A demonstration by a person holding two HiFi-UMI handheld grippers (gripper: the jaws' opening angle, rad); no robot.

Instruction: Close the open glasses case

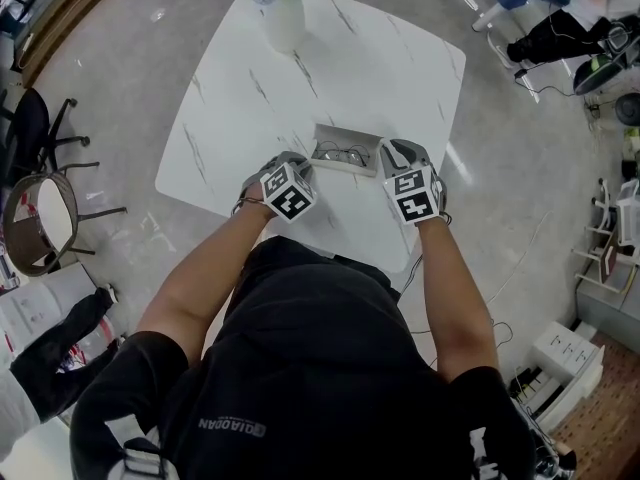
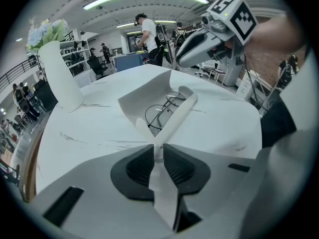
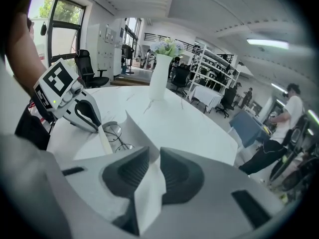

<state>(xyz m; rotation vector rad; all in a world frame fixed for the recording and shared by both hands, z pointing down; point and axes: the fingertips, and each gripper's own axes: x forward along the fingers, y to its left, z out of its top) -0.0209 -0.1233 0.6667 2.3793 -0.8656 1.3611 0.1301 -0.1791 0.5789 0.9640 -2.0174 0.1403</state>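
The open white glasses case (image 1: 358,165) lies near the front edge of the marble table (image 1: 250,118), with wire-framed glasses (image 1: 340,154) inside. My left gripper (image 1: 306,165) is at its left end and my right gripper (image 1: 389,154) at its right end. In the left gripper view the jaws of the left gripper (image 2: 156,151) are shut on a thin white flap of the case (image 2: 172,121), and the glasses (image 2: 162,112) show beyond. In the right gripper view the right gripper (image 3: 152,164) is shut on the other end of the case (image 3: 134,128), with the glasses (image 3: 117,136) to its left.
A white vase with flowers (image 1: 282,8) stands at the table's far edge. A chair (image 1: 40,218) sits on the floor to the left. Desks, cables and boxes (image 1: 570,353) are at the right. Several people stand in the room behind.
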